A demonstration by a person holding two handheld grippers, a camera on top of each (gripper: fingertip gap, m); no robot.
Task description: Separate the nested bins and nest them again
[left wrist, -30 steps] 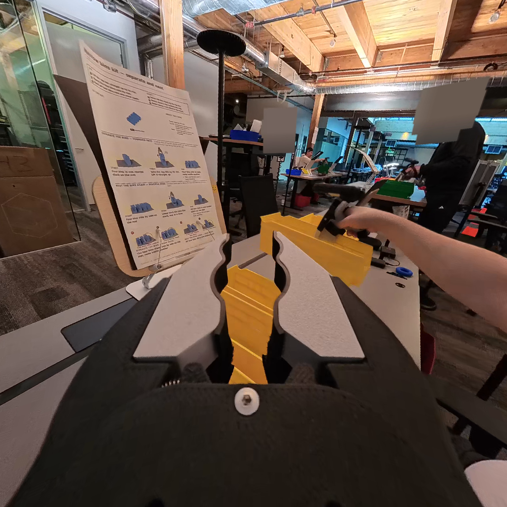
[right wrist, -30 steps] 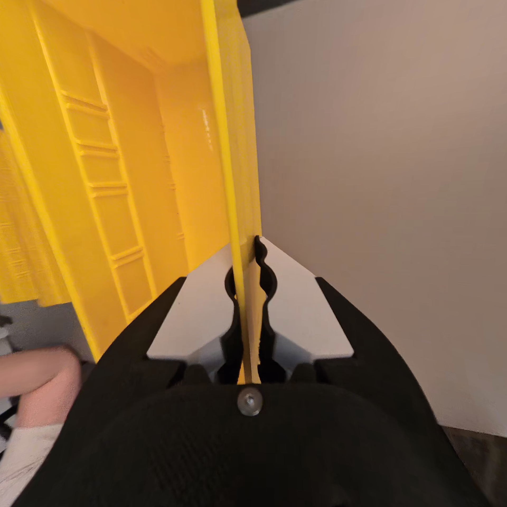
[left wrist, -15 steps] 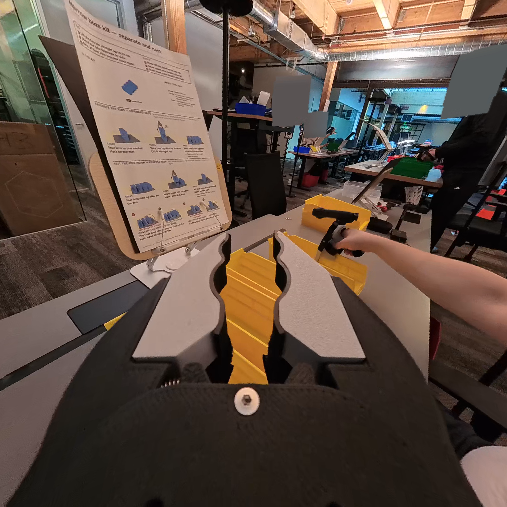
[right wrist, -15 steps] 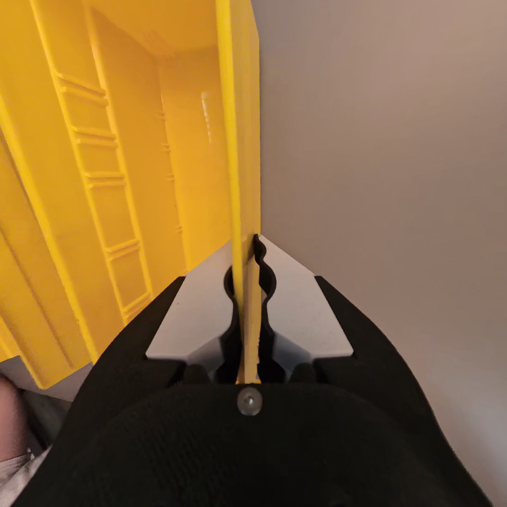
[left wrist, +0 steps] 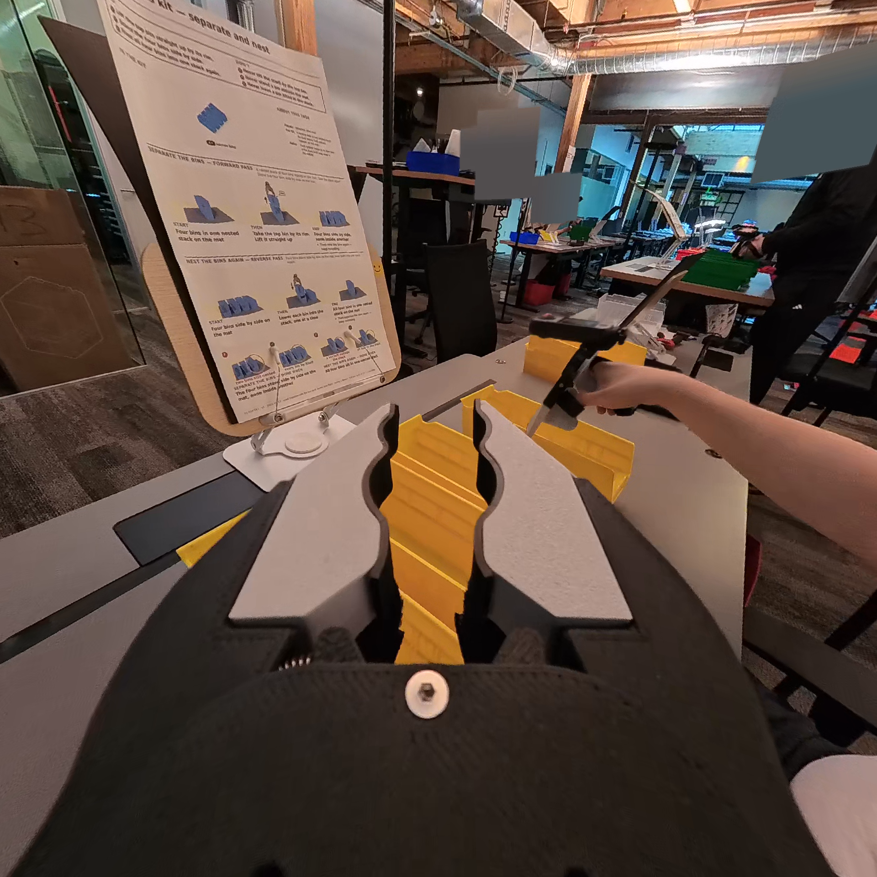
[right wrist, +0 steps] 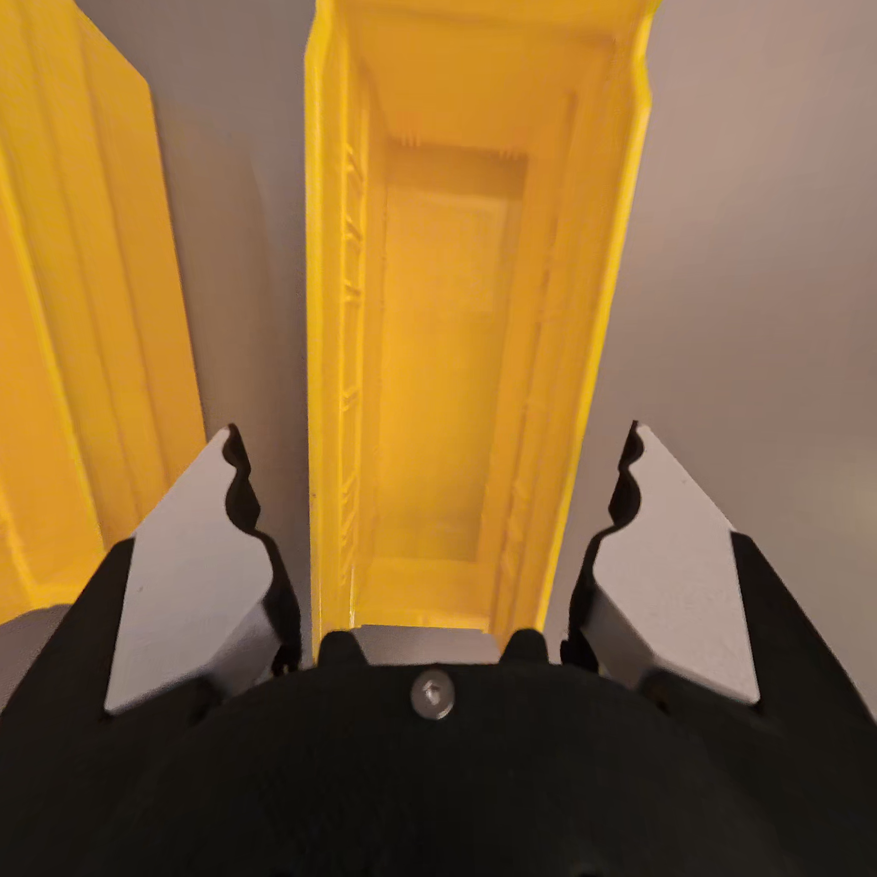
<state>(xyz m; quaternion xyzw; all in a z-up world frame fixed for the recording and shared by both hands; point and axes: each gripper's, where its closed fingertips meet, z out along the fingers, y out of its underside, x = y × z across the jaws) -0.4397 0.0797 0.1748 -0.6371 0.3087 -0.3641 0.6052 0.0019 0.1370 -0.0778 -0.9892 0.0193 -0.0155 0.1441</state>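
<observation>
On the grey table (left wrist: 688, 522) three yellow bins stand apart — the far bin (left wrist: 545, 363), the middle bin (right wrist: 474, 332) beneath the right gripper (right wrist: 434, 467) with fingers spread wide, and the near stack (left wrist: 427, 512), probably still nested — below the left gripper (left wrist: 432, 417), partly open and pinching nothing visible.

Right gripper (right wrist: 434, 474) spread wide (touching nothing), yellow bin (right wrist: 441, 332) between, grey table (right wrist: 759, 237)

We see the left wrist view evenly lit and mostly sharp, with bright ceiling lights (left wrist: 683, 4) at upper right and daylight glowing far right; straight lines bow toward the edges. In the right wrist view, warm, dimmer light falls on a slightly blurred yellow bin (right wrist: 441, 332), which casts a soft shadow leftward on the table (right wrist: 759, 237).
</observation>
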